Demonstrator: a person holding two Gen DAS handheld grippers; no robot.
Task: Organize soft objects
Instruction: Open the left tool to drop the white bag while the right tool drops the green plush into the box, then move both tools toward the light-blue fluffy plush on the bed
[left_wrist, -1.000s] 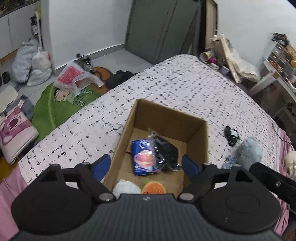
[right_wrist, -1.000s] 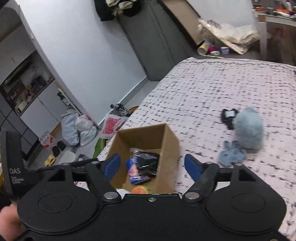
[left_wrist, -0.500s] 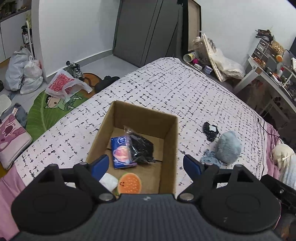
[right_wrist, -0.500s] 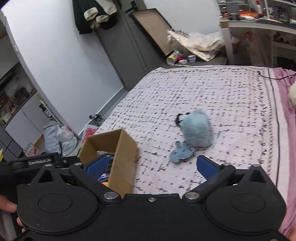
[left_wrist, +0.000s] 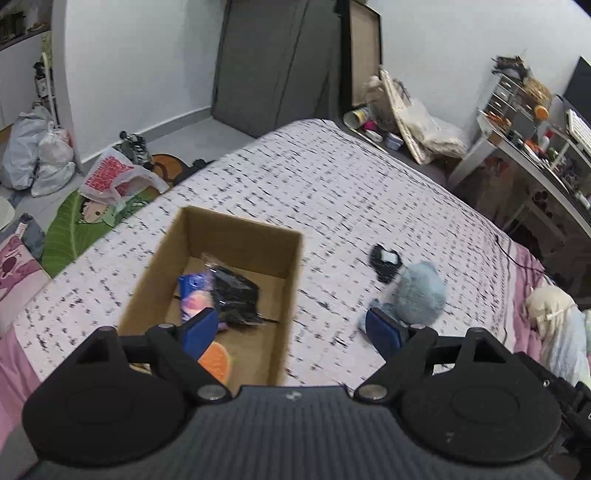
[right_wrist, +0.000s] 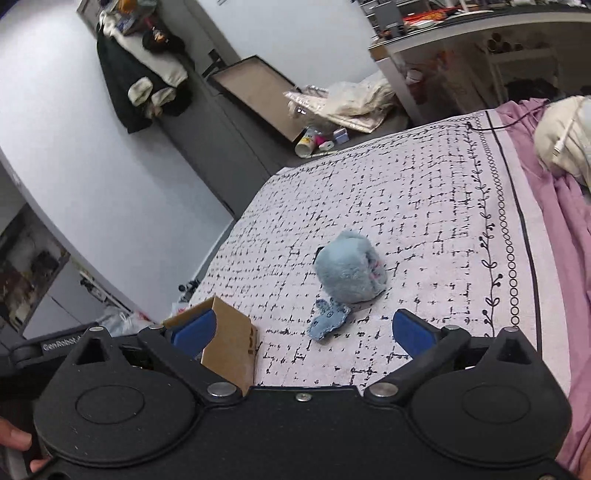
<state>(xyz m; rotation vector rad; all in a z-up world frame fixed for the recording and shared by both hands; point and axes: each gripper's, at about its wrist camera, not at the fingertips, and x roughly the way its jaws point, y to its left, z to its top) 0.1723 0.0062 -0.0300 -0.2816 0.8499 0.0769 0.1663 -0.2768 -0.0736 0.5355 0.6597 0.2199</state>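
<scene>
Left tool (left_wrist: 291, 328): released, its 2 blue pads wide apart, hanging above the right wall of the cardboard box (left_wrist: 291, 280), nothing between them.
Right tool (right_wrist: 306, 328): released, pads spread, empty, over the bed (right_wrist: 424, 206).
Cardboard box: open on the patterned bedspread; inside lie a black plastic bag (left_wrist: 232, 291), a blue packet (left_wrist: 192, 295) and an orange round toy (left_wrist: 216, 363).
Blue plush toy (right_wrist: 349, 271): on the bed, right of the box and well apart from it.
Small blue cloth piece (right_wrist: 328, 319): flat on the bedspread, just beside the plush, on its near side.
Black pouch (left_wrist: 384, 260): beyond the plush, touching it or nearly so.
</scene>
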